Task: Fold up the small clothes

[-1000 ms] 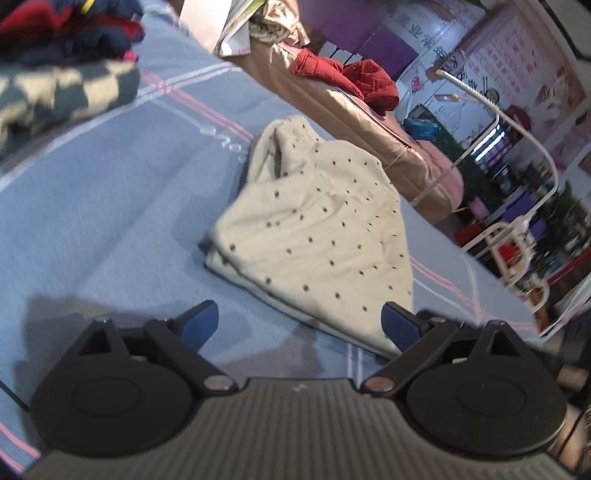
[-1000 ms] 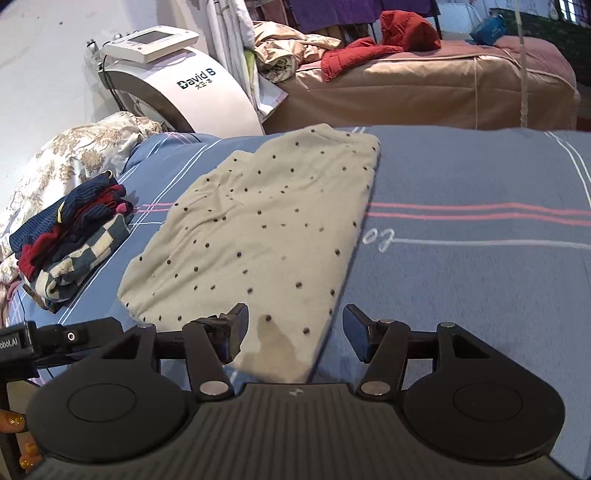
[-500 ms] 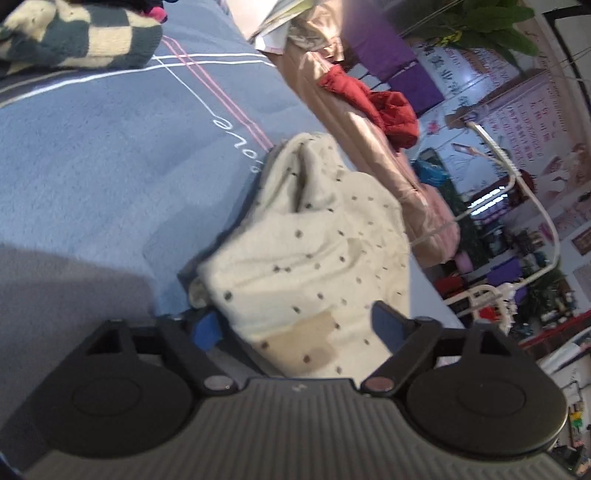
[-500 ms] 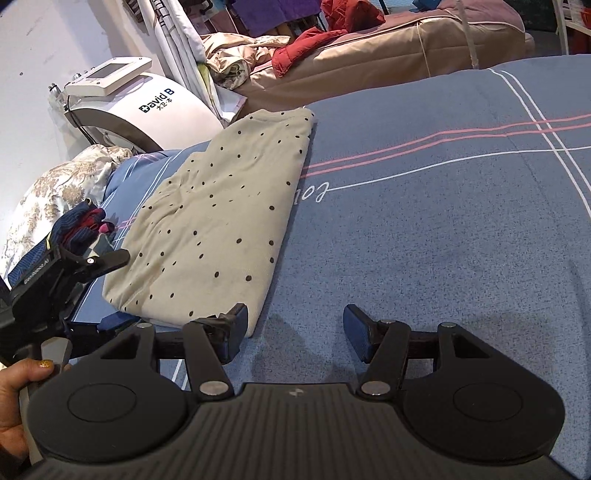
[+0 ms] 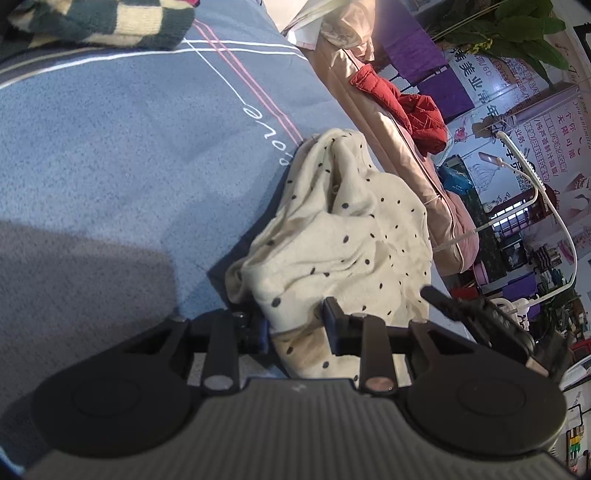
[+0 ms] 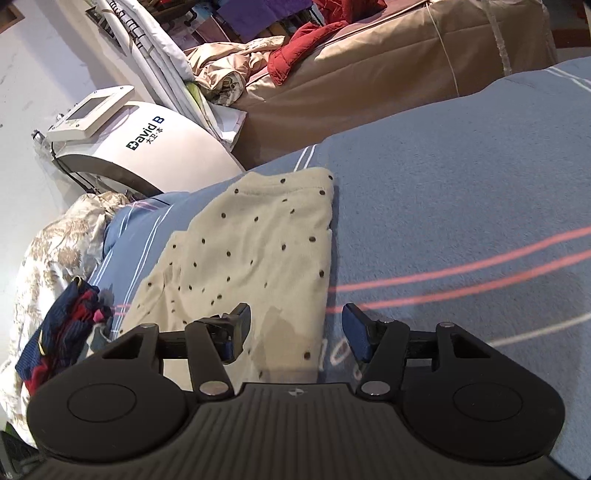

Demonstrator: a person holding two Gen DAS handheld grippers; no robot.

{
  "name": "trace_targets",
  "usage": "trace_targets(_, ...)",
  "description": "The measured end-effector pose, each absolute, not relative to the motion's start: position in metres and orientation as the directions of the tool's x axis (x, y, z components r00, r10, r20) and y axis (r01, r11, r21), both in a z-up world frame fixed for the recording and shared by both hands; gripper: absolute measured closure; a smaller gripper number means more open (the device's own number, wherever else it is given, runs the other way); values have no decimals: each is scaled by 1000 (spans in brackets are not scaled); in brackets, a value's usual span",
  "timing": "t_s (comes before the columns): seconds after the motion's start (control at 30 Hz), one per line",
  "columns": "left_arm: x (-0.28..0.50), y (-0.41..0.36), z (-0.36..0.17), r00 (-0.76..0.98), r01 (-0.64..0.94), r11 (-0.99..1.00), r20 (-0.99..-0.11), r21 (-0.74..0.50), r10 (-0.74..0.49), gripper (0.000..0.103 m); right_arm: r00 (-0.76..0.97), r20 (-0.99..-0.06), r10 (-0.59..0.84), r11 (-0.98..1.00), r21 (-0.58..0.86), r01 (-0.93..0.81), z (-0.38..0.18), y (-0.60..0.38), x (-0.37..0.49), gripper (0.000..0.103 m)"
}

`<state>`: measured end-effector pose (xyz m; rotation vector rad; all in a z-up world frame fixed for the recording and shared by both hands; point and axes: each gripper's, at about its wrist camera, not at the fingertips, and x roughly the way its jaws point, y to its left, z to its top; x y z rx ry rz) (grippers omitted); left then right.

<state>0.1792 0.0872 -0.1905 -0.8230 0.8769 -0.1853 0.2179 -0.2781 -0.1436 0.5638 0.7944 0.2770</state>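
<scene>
Left wrist view: the left gripper [image 5: 295, 325] is closing on the near corner of the cream dotted garment [image 5: 343, 236], which lies bunched on the blue bedspread [image 5: 110, 155]; cloth fills the gap between the jaws and both pads already seem to press on it. A checked knit [image 5: 99, 22] sits well apart at the top edge. To do this well, I judge the pinch should take every layer of the corner before any lift.

Right wrist view: the right gripper [image 6: 295, 332] stands wide, its jaws just starting to narrow, with the garment's [image 6: 251, 251] near edge between them but untouched. A pile of dark clothes [image 6: 62, 325] lies to the left. It should settle lower over that edge, then close, so both corners rise evenly for a straight fold
</scene>
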Motion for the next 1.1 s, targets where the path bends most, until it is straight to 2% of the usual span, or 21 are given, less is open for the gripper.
trace_targets(0.07,184,87,-191,633,-189,683,-619,-706,-465,75,679,-576,454,795,606,-18,-147,-278,229,18)
trace_targets(0.27,205,79,-188,602,-189,673,-626,-715,-496,59,680,-543,493,746,665,-10,-153,-268,253,28)
trace_targets(0.33,208,74,-188,603,-182,685,-630,-705,-489,59,679,-547,490,741,672,7,-154,-267,258,40)
trace_targets(0.37,208,72,-188,609,-180,688,-629,-703,-484,60,677,-553,485,743,669,14,-153,-267,258,51)
trace_targets(0.4,207,71,-189,614,-185,691,-631,-699,-474,65,674,-565,477,751,660,22,-153,-266,261,61)
trace_targets(0.43,207,70,-189,617,-195,696,-638,-691,-460,73,672,-571,473,756,655,25,-154,-267,261,64)
trace_targets(0.5,206,71,-190,621,-211,696,-644,-686,-447,79,670,-573,473,754,656,28,-154,-269,262,71)
trace_targets(0.63,203,72,-192,632,-228,679,-637,-698,-442,86,673,-582,457,768,639,32,-152,-267,259,78)
trace_targets(0.8,203,67,-189,638,-244,676,-640,-696,-428,90,687,-620,378,843,538,22,-142,-250,257,86)
trace_targets(0.93,200,67,-182,638,-221,699,-643,-680,-424,91,714,-619,326,891,453,-13,-126,-238,248,88)
trace_targets(1.1,197,56,-163,633,-182,706,-631,-685,-449,92,735,-590,334,880,474,-20,-106,-249,234,89)
